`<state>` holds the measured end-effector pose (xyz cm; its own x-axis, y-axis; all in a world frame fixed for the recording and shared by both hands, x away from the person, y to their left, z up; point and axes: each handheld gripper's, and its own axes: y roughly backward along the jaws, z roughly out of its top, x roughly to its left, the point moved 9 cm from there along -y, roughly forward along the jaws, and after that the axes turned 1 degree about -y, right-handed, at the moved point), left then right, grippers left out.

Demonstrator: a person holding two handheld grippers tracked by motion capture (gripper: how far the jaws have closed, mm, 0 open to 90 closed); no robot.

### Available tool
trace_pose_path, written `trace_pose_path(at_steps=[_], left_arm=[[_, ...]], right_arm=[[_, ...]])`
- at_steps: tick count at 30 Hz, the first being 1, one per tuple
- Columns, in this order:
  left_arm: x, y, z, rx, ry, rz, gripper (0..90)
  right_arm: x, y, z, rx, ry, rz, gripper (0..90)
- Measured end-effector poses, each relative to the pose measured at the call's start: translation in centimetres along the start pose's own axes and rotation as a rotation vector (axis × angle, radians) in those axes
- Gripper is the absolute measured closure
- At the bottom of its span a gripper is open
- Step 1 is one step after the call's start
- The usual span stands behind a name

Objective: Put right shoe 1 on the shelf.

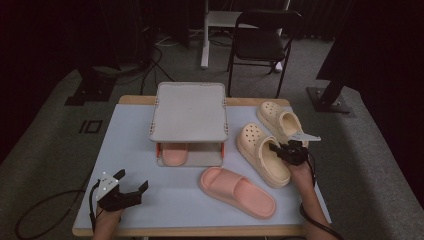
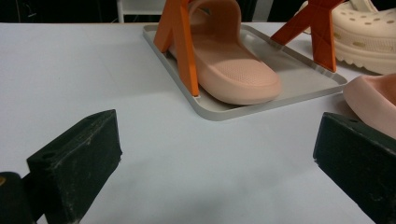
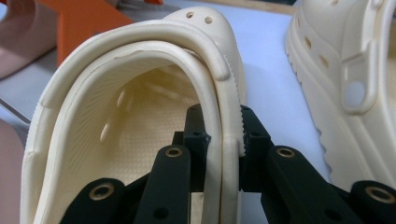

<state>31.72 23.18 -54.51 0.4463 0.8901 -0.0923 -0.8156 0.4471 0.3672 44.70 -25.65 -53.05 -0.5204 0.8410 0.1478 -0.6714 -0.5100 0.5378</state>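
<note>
Right gripper (image 3: 223,140) is clenched on the side wall of the near cream clog (image 1: 261,152), one jaw inside the shoe opening, the other outside on the ribbed sole edge, pinching wall + heel strap together. So the clog sits right at the tongs, no gap.

Landmark = the grey shoe rack (image 1: 189,122). The held clog lies just right of the rack, long axis running from toe (far, toward the rack's back corner) to heel (near, toward the person). Second cream clog (image 1: 281,120) is further right of the rack, beside the first, not touching it as far as I can tell. One pink slide (image 2: 224,65) already sits on the rack's bottom tray; the other pink slide (image 1: 237,192) lies in front of the rack, angled.

Left gripper (image 1: 121,192): jaws wide apart, nothing in them, well off to the rack's front-left.

Judgement: right hand owns this move; clog prob needs to swing left toward the rack, toe first.
</note>
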Motion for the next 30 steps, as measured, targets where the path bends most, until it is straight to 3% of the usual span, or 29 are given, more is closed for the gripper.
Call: trace_pose_path(at_steps=[14, 23, 30], left_arm=[[0.3, 0.2, 0.1, -0.006, -0.003, 0.008, 1.0], [0.2, 0.1, 0.1, -0.005, -0.007, 0.006, 1.0], [0.2, 0.1, 0.1, -0.008, -0.016, 0.008, 1.0]], right_arm=[[0.7, 2.9, 4.9, -0.067, -0.035, -0.04, 77.3], [1.4, 5.0, 9.1, -0.104, -0.067, -0.053, 77.3], [2.2, 5.8, 11.8, -0.127, -0.062, -0.062, 77.2]])
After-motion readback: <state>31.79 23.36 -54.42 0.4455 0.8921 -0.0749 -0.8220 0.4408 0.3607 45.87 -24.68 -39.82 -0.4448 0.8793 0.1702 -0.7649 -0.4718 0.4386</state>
